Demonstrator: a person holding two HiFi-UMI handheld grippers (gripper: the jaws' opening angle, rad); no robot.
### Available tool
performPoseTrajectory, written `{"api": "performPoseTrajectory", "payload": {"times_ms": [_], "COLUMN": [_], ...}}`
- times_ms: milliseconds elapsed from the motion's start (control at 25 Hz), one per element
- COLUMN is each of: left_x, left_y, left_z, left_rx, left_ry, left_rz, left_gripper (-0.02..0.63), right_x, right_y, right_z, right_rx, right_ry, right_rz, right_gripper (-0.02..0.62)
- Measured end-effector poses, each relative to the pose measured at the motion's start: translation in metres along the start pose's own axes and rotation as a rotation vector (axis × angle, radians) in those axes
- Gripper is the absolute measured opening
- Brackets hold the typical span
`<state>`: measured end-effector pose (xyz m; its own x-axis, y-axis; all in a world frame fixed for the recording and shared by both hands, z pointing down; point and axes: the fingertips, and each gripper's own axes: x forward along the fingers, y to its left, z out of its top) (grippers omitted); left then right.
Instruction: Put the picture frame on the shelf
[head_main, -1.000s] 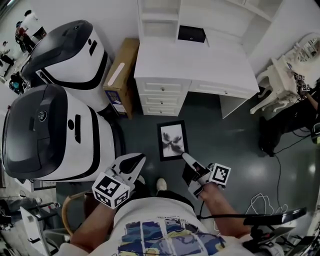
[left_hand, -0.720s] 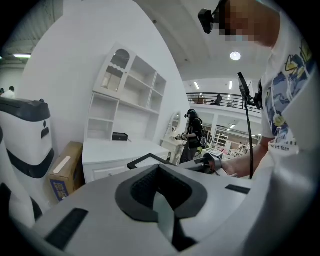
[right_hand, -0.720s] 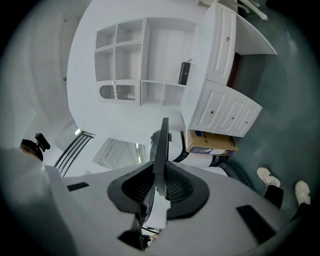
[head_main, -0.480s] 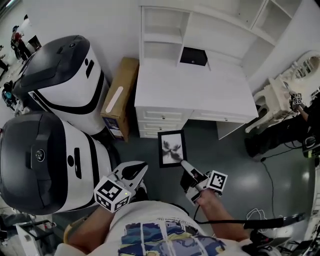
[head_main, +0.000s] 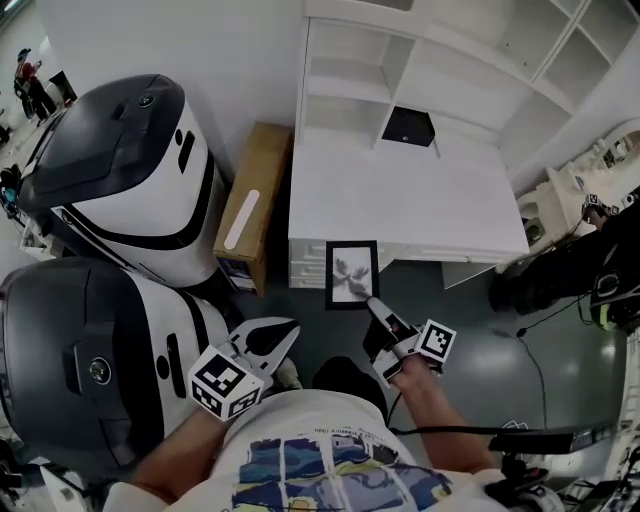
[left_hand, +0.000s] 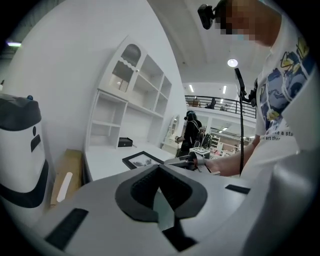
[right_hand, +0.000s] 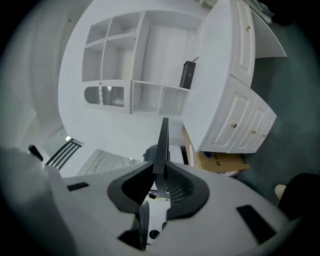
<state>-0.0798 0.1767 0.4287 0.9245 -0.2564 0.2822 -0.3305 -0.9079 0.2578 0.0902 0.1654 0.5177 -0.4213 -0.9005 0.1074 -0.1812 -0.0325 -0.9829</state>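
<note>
The black picture frame (head_main: 351, 273) with a dark print on white hangs flat over the front edge of the white desk (head_main: 420, 200). My right gripper (head_main: 372, 303) is shut on its near edge. In the right gripper view the frame (right_hand: 161, 145) shows edge-on between the pads, pointing at the white shelf unit (right_hand: 145, 60). The shelf unit (head_main: 340, 80) rises at the back of the desk, its cubbies bare. My left gripper (head_main: 285, 328) hangs lower left of the frame, shut and empty, its tips meeting (left_hand: 159, 166). The frame (left_hand: 142, 160) also shows in the left gripper view.
A small black box (head_main: 408, 126) stands on the desk under the shelves. A cardboard box (head_main: 250, 200) leans left of the desk. Two large white-and-black machines (head_main: 130, 170) (head_main: 90, 370) fill the left side. White chairs (head_main: 590, 160) and cables lie to the right.
Both grippers and the person moved toward the desk. The frame, earlier over the dark floor, now reaches the desk's front edge, still held by the right gripper.
</note>
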Motion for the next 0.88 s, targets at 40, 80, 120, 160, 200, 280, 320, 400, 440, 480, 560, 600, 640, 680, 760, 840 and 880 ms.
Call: {"api": "performPoseTrajectory", "payload": {"times_ms": [40,80,120,160,200,280,320,400,440,480,560,600,640,680,760,840,880], "left_x": [-0.002,-0.004,-0.004,-0.002,-0.001,0.002,0.004,0.008,0.011,0.013,0.019,0.023,0.026,0.03,0.039,0.047,0.051], "left_y": [0.006,0.012,0.019,0.026,0.034,0.049,0.055,0.069,0.077,0.085,0.103,0.112,0.12,0.128,0.144,0.159,0.165], "left_z": [0.002,0.004,0.007,0.009,0.011,0.016,0.019,0.026,0.029,0.033,0.042,0.047,0.052,0.057,0.066,0.076,0.082], "left_rx": [-0.008,-0.013,-0.017,-0.02,-0.024,-0.032,-0.034,-0.039,-0.043,-0.047,-0.056,-0.058,-0.059,-0.06,-0.061,-0.063,-0.064], "left_ry": [-0.004,-0.009,-0.015,-0.019,-0.02,-0.018,-0.018,-0.021,-0.022,-0.023,-0.024,-0.022,-0.02,-0.018,-0.012,-0.012,-0.015], "left_rz": [0.005,0.009,0.012,0.017,0.022,0.036,0.044,0.065,0.079,0.094,0.125,0.14,0.153,0.166,0.19,0.217,0.232], "left_gripper": [0.012,0.013,0.014,0.014,0.013,0.012,0.014,0.014,0.014,0.013,0.013,0.014,0.014,0.013,0.014,0.014,0.014], "right_x": [0.006,0.013,0.02,0.029,0.038,0.056,0.065,0.085,0.096,0.107,0.129,0.142,0.155,0.168,0.194,0.219,0.23], "right_y": [-0.002,-0.004,-0.006,-0.008,-0.01,-0.014,-0.017,-0.022,-0.025,-0.027,-0.031,-0.033,-0.035,-0.037,-0.042,-0.047,-0.049], "right_z": [0.005,0.012,0.02,0.029,0.039,0.055,0.064,0.082,0.092,0.102,0.123,0.134,0.144,0.155,0.174,0.192,0.2], "right_rx": [0.001,0.001,0.0,0.001,0.002,0.011,0.015,0.022,0.024,0.025,0.024,0.023,0.021,0.019,0.015,0.016,0.018], "right_ry": [-0.009,-0.018,-0.026,-0.035,-0.044,-0.058,-0.061,-0.062,-0.06,-0.058,-0.052,-0.048,-0.043,-0.038,-0.027,-0.014,-0.008], "right_rz": [-0.006,-0.014,-0.02,-0.023,-0.025,-0.027,-0.029,-0.032,-0.034,-0.037,-0.042,-0.043,-0.044,-0.044,-0.043,-0.045,-0.047], "right_gripper": [0.086,0.087,0.086,0.086,0.086,0.086,0.086,0.087,0.086,0.086,0.086,0.086,0.086,0.087,0.086,0.086,0.087]}}
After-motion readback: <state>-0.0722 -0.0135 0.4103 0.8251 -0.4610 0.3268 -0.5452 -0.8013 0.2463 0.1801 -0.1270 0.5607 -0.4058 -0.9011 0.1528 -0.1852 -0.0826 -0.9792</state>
